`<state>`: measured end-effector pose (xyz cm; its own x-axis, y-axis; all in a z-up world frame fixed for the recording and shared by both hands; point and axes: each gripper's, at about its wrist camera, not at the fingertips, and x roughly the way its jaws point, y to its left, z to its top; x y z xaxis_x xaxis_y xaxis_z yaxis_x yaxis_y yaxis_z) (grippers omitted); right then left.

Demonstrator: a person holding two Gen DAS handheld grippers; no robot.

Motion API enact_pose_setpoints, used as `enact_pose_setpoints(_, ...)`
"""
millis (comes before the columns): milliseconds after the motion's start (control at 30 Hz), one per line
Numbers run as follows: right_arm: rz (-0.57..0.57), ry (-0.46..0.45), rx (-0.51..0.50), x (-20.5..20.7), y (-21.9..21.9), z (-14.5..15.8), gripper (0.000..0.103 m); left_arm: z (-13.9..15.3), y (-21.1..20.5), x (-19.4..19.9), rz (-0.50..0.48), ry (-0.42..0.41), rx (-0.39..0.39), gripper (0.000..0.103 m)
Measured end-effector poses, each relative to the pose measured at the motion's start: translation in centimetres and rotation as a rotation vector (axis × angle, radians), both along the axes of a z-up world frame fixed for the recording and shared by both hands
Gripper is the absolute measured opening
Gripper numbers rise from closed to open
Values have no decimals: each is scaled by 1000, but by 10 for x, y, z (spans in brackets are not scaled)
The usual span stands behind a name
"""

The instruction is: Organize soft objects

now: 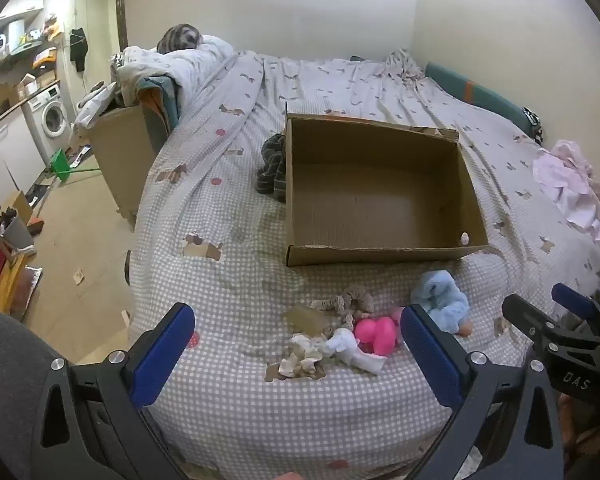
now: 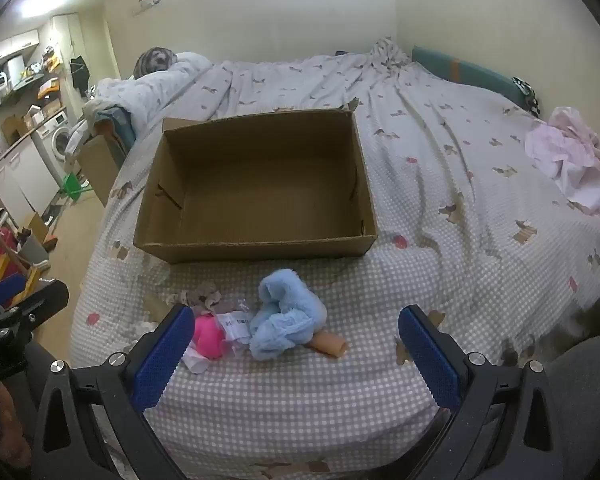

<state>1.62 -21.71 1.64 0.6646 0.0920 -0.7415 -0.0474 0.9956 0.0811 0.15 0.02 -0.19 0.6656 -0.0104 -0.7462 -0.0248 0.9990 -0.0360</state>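
Toys point(image 1: 374, 334) heaped before empty box point(image 1: 380, 184) on bed point(image 1: 228, 380).
We see both grippers wide, empty; right gripper point(image 2: 296, 354) nearer blue plush point(image 2: 286, 320), left gripper point(image 1: 298, 354) nearer pink toy.

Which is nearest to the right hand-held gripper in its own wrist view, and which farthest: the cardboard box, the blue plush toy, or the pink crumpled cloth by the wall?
From the right hand-held gripper, whose jaws stand open:
1. Blue plush toy, on the bedspread just ahead, between the fingers.
2. Cardboard box, behind the toy, mid-bed.
3. Pink crumpled cloth, far right by the wall.
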Motion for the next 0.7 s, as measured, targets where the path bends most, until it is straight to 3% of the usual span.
enact_pose_setpoints(133, -4, 11, -18, 0, 1, 0, 103, -2, 3, 4, 12, 21, -25, 103)
enact_pose_setpoints(267, -11, 11, -11, 0, 0, 0, 103, 0, 2, -1, 23, -19, -4, 103)
enact_pose_setpoints(700, 0, 11, -11, 0, 0, 0, 103, 1, 1, -1, 18, -9, 4, 103)
